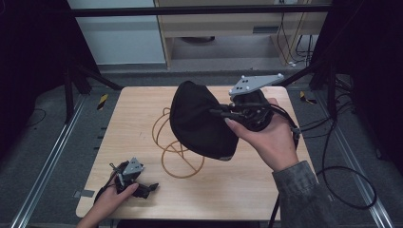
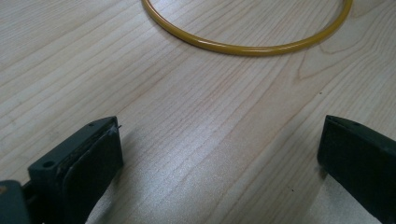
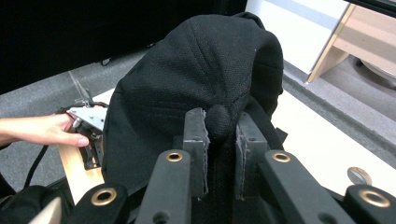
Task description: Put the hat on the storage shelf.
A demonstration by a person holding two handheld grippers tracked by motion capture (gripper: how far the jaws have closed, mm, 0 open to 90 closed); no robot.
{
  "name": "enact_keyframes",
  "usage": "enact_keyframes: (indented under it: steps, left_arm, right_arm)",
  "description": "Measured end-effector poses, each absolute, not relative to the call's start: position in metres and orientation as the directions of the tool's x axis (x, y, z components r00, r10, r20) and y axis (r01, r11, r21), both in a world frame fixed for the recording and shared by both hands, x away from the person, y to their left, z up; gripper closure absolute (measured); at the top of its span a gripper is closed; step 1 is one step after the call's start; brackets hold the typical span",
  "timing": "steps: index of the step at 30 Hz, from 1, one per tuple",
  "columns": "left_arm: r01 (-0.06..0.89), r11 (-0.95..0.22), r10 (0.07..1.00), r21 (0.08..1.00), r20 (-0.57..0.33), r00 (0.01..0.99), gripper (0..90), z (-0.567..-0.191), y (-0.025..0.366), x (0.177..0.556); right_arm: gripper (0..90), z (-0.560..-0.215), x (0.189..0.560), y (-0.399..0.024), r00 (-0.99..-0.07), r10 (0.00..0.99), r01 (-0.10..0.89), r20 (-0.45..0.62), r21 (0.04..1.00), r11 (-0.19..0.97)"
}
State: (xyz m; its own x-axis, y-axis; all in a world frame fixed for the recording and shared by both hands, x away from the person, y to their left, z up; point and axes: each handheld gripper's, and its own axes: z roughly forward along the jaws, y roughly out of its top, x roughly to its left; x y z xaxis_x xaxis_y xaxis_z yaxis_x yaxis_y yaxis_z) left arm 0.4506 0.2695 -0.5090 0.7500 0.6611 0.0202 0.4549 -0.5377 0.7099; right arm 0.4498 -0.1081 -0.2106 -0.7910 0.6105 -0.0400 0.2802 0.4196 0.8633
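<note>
The left gripper is laid low on the table at its near corner, jaws held wide with bare wood between them; just beyond them a yellow cord is seen curving. The right gripper is raised above the table's far side, its jaws clamped on a fold of the black cap, which hangs ahead of it, its woven texture shown close in the right gripper view.
</note>
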Motion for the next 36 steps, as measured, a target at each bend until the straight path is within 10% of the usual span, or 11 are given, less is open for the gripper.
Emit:
enact_keyframes:
  steps: [36]
  left_arm:
    - [0.455, -0.539, 0.661, 0.709, 0.02, 0.75, 0.0, -0.509, 0.269, 0.451]
  right_arm:
    - [77.9, -0.188, 0.494, -0.047, -0.831, 0.555, 0.275, -0.05, 0.829, 0.486]
